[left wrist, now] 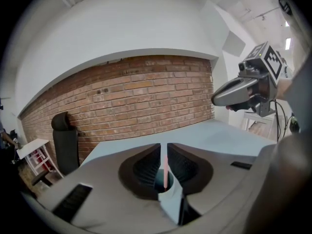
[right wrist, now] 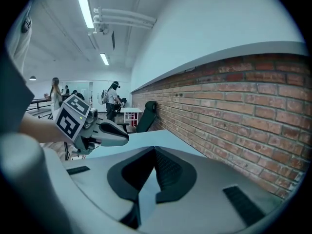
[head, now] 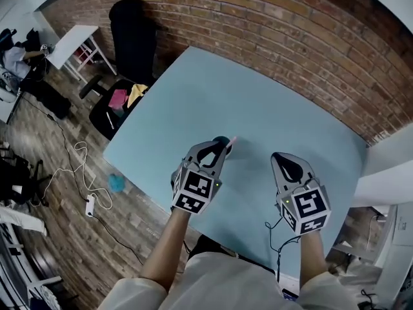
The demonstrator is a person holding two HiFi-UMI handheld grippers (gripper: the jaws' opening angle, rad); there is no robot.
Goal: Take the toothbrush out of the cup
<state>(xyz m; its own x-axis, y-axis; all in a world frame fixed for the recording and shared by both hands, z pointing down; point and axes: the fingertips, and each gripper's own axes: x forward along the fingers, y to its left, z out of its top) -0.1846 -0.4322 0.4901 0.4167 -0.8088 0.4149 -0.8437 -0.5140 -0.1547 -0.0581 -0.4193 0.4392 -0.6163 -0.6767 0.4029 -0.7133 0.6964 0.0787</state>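
Observation:
A dark teal cup (head: 219, 140) stands on the light blue table (head: 271, 102), and a pink toothbrush (head: 231, 140) sticks out of it. My left gripper (head: 223, 150) has its tips right at the cup. In the left gripper view the jaws stand almost together, with the pink toothbrush (left wrist: 165, 168) upright in the thin gap and the cup (left wrist: 163, 183) just below. My right gripper (head: 282, 157) hovers over the table to the right, shut and empty; its jaws (right wrist: 155, 151) meet with nothing between them. It also shows in the left gripper view as the right gripper (left wrist: 233, 92).
A brick wall (head: 290, 24) runs along the table's far side. A black chair (head: 132, 37) stands at the far left corner, with a white side table (head: 71, 44) beyond. On the wooden floor to the left lie cables and a power strip (head: 90, 205).

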